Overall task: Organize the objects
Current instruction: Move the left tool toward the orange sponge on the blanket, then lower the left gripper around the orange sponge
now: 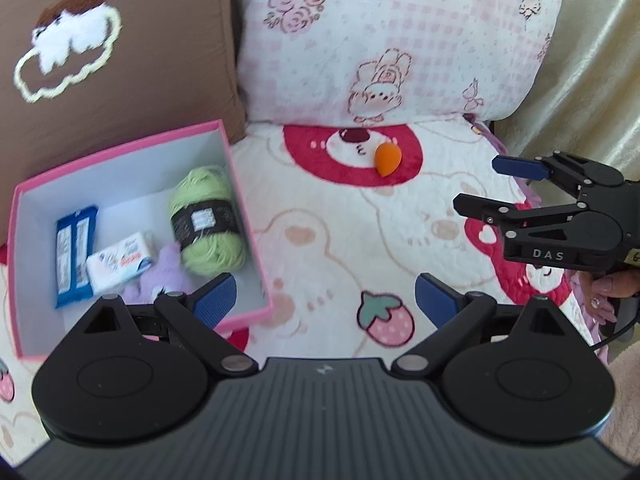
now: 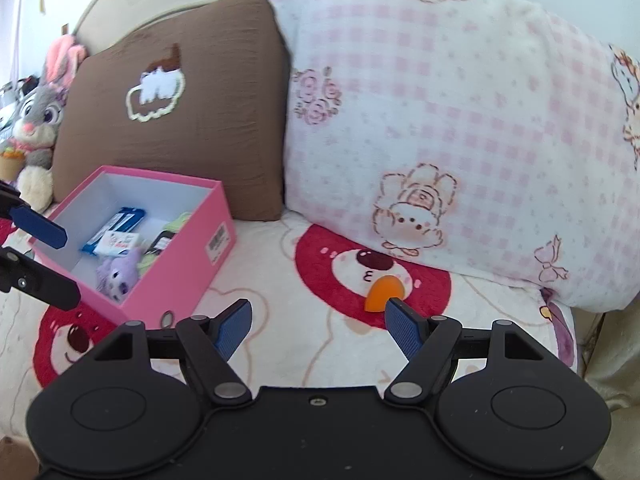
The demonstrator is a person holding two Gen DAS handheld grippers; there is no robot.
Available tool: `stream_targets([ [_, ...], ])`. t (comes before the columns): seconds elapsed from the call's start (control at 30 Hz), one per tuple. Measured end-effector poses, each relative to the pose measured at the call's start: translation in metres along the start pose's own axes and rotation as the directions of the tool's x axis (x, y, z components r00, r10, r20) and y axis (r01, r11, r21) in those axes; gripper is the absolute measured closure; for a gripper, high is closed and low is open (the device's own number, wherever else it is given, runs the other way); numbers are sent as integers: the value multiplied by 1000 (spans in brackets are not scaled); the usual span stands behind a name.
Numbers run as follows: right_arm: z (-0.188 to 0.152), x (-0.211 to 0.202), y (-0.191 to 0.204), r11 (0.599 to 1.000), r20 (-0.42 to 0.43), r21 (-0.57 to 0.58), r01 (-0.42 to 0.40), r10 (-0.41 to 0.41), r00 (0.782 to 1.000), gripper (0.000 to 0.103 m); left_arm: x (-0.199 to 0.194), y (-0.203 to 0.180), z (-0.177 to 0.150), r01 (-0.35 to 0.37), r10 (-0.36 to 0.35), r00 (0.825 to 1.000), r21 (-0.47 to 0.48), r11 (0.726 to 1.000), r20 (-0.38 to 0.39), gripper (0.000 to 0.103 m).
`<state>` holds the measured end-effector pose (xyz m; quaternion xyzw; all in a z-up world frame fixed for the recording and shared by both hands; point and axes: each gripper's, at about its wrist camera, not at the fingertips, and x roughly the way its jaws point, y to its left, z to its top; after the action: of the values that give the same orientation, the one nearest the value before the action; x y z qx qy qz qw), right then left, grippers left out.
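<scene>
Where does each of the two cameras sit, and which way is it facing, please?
Left wrist: on the left gripper, looking down at the pink box; the right gripper and a hand show.
Right wrist: on the right gripper, facing the pillows; left fingers show.
Shared: box, orange sponge.

Pink box (image 1: 244, 216); green yarn (image 1: 208, 216); orange sponge (image 1: 387, 158); brown cushion (image 2: 180, 120); pink-checked pillow (image 2: 460, 120).

A brown cushion (image 2: 172, 120) with a white cloud patch leans ahead and to the left. Beside it, ahead and right, rests a pink checked pillow (image 2: 460, 140). A grey plush rabbit (image 2: 38, 120) sits far left. A bear-print blanket (image 1: 340, 240) lies beneath.
</scene>
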<state>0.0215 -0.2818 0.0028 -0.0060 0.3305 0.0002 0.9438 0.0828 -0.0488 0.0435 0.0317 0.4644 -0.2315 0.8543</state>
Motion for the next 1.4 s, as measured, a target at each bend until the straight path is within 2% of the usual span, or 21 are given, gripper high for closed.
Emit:
stream_targets([
  [0.23,-13,23,-21,997,53,67,27,-30,998,25,32,-10,20,52,-52,998,0,999,46,6],
  [0.47,-25,50,-28,994,-10,108,30,-29,1000,25,72,-14,36,111,-108,993,-48,993,51,6],
  [0.57,-28,59,-29,994,-13,89,65,-64,998,24,88,-16,42,128,-123,990,-58,990,74,6],
  [0.67,-30,70,-33,983,-23,132,125,-124,992,18,102,-21,46,143,-139,987,-36,989,85,7],
  [0.8,-35,87,-35,980,-28,142,137,-134,991,18,121,-16,50,180,-172,981,-80,981,94,8],
  [1.03,-32,129,-41,986,-46,141,93,-87,995,18,160,-13,53,207,-194,976,-130,970,102,10],
  [1.17,-33,146,-46,985,-45,157,65,-59,997,19,175,-23,56,181,-171,976,-63,981,135,11],
  [1.27,-42,154,-53,981,-71,185,58,-46,996,19,184,-28,58,220,-211,963,-33,975,166,11],
  [1.4,-49,159,-63,977,-56,211,33,-22,998,20,201,-33,63,221,-213,962,-28,975,173,11],
])
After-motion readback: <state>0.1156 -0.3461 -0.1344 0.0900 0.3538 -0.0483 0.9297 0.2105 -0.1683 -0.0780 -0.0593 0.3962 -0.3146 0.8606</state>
